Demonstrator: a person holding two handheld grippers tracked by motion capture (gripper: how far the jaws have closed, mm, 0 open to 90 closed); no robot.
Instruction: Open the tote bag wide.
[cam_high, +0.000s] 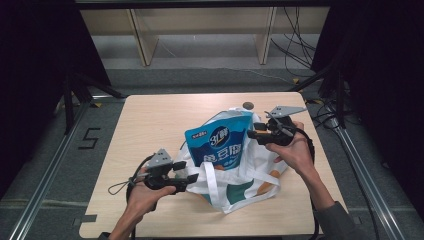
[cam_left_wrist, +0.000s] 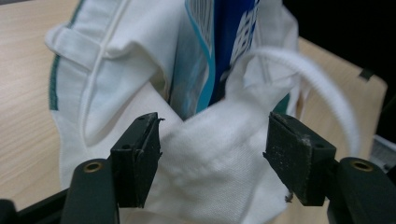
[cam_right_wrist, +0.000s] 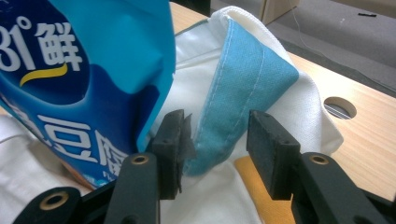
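Blue food pouch (cam_high: 220, 142) is seen half sunk in the white tote bag (cam_high: 235, 187) on the counter (cam_high: 150, 120), bag cloth lying loose between both grippers' parted fingers (cam_left_wrist: 137, 158), so regripping the rim is judged next.

Tote bag (cam_high: 235, 185): white woven cloth, matt. Blue pouch (cam_high: 220, 142): glossy plastic film. Counter (cam_high: 150, 120): pale wood-grain, smooth, matt.
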